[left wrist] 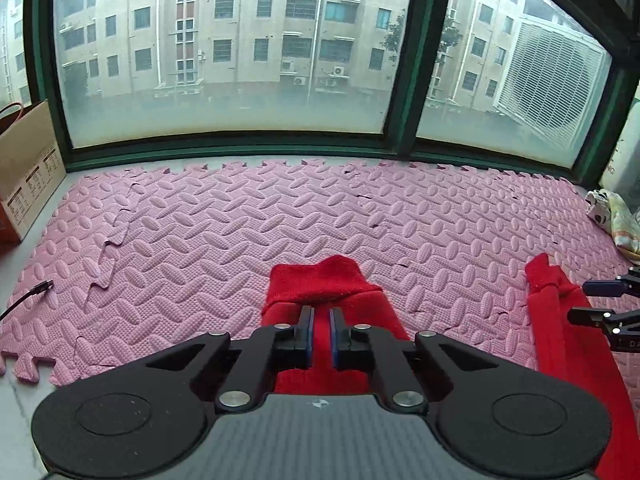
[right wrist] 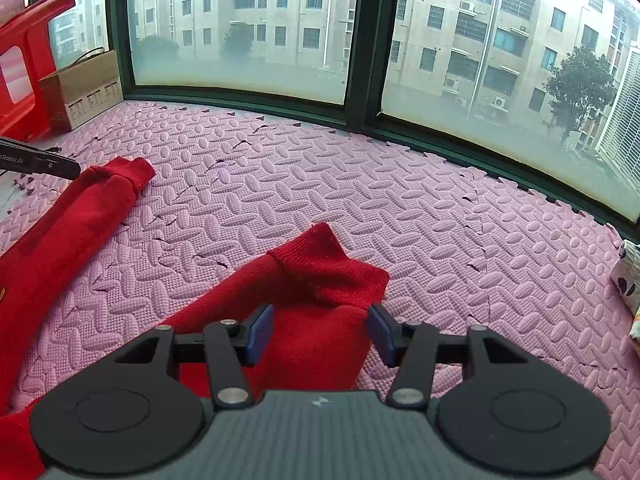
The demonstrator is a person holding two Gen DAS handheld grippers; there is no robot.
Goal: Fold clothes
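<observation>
A pink foam mat (left wrist: 248, 216) runs up to the green-framed window (left wrist: 224, 60) at its far edge. On it lies a red garment (right wrist: 72, 232), its two long sleeve-like limbs stretching away toward the window edge, cuffs farthest out. The left tongs (left wrist: 322, 330) are pressed together, pinching the red cloth just behind one cuff. The right tongs (right wrist: 320, 330) stand spread, straddling the other limb with the pads not pressing it. Only the right view shows a red plastic stool (right wrist: 24, 68) beside the cardboard box (right wrist: 86, 88) at the mat's far left corner; only the left view shows a black cable (left wrist: 28, 298) at the left edge.
</observation>
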